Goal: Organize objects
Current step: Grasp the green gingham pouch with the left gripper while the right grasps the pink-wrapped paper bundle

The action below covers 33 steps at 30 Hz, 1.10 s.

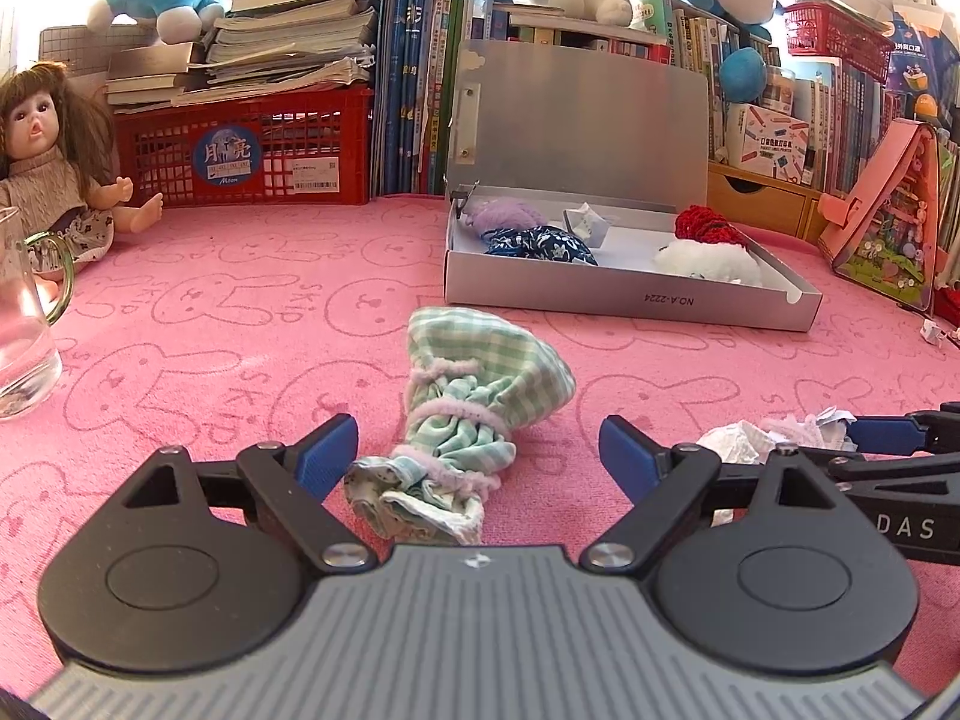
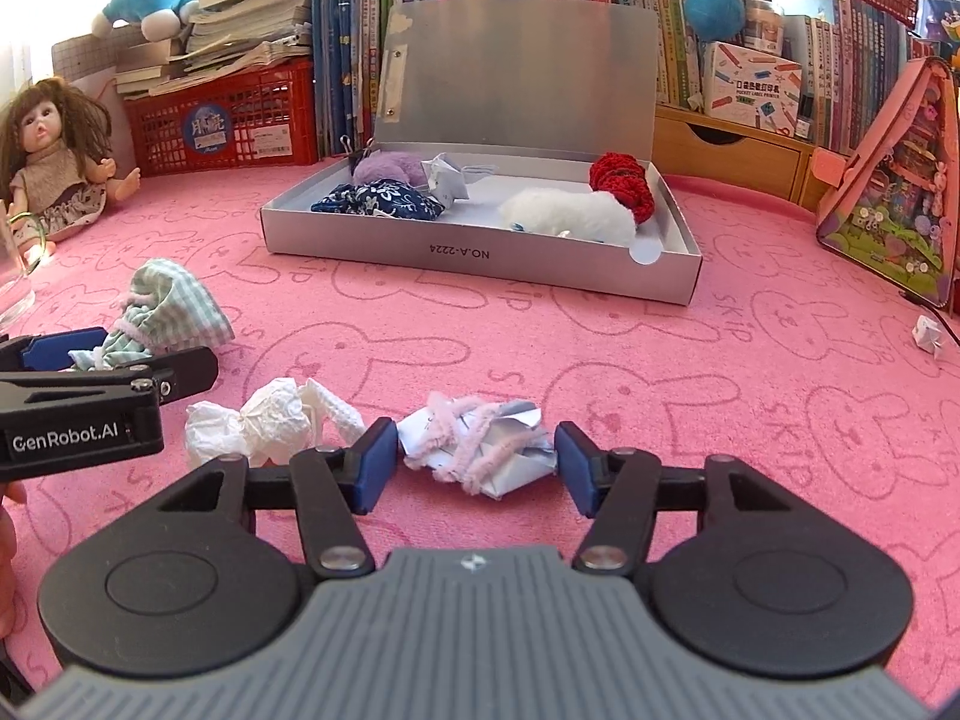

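Both grippers are at the pick-up step, each lined up on a loose item on the pink-covered desk (image 2: 750, 360) with nothing grasped yet. The left gripper (image 1: 477, 450) has its jaws wide apart, straddling the near end of the green checked cloth bundle (image 1: 474, 408), which lies toward the desk's near edge; neither pad appears to touch the fabric. The right gripper (image 2: 477, 462) is opened less far, its blue pads just beside either end of the folded paper wrapped in pink pipe cleaner (image 2: 480, 444), and whether they already touch it cannot be told. A crumpled white tissue (image 2: 264, 420) lies just beside that paper. The open silver box (image 2: 456, 261) sits further back toward the books, already holding several items, so it is probably the destination. The next move calls for closing on each item, then lifting and carrying it over the box's front wall.
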{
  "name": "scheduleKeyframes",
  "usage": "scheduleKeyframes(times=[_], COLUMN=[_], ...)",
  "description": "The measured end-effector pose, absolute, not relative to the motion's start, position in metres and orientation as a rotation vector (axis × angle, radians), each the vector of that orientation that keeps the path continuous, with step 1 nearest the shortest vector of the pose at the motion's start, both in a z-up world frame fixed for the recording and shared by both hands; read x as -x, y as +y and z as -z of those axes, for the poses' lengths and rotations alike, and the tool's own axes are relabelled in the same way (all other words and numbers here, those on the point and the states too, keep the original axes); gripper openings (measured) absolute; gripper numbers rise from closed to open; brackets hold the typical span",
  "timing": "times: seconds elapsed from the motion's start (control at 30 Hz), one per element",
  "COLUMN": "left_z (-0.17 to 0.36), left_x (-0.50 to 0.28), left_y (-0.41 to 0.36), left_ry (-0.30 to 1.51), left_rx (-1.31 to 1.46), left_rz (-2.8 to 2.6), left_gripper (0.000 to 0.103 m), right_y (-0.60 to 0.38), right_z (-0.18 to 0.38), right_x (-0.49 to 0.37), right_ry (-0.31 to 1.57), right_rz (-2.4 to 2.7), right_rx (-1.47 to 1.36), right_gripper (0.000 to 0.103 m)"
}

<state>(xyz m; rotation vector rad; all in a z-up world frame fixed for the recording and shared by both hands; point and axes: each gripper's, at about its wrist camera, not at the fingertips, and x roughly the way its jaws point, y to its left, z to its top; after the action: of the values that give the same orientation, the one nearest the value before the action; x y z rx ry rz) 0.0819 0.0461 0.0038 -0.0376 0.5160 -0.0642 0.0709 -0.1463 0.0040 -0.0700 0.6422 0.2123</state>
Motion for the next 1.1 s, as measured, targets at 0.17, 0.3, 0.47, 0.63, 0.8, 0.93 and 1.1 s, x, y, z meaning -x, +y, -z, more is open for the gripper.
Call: scheduleKeyframes(times=[0.17, 0.3, 0.47, 0.63, 0.8, 0.93, 1.1], left_z=[-0.003, -0.003, -0.004, -0.004, -0.004, -0.004, -0.004], left_x=[-0.083, -0.082, -0.082, -0.082, -0.082, -0.082, -0.082], left_y=[0.047, 0.047, 0.047, 0.049, 0.049, 0.049, 0.049], left_ry=[0.522, 0.519, 0.518, 0.515, 0.515, 0.515, 0.516], left_rx=[0.049, 0.051, 0.051, 0.055, 0.055, 0.055, 0.054], left_rz=[0.065, 0.063, 0.062, 0.060, 0.060, 0.060, 0.061], left_gripper=[0.090, 0.090, 0.090, 0.090, 0.090, 0.090, 0.090], right_y=[-0.155, -0.160, -0.154, -0.145, -0.135, -0.134, -0.135], right_z=[-0.005, -0.005, -0.003, -0.002, 0.000, 0.000, -0.002], right_x=[-0.066, -0.063, -0.063, -0.067, -0.070, -0.070, -0.070], right_ry=[0.633, 0.639, 0.655, 0.664, 0.667, 0.670, 0.662], right_rz=[-0.245, -0.129, -0.037, 0.023, 0.051, 0.026, -0.011], right_rx=[0.091, -0.001, -0.102, -0.130, -0.072, -0.049, -0.035], right_gripper=[0.077, 0.087, 0.087, 0.087, 0.087, 0.081, 0.069])
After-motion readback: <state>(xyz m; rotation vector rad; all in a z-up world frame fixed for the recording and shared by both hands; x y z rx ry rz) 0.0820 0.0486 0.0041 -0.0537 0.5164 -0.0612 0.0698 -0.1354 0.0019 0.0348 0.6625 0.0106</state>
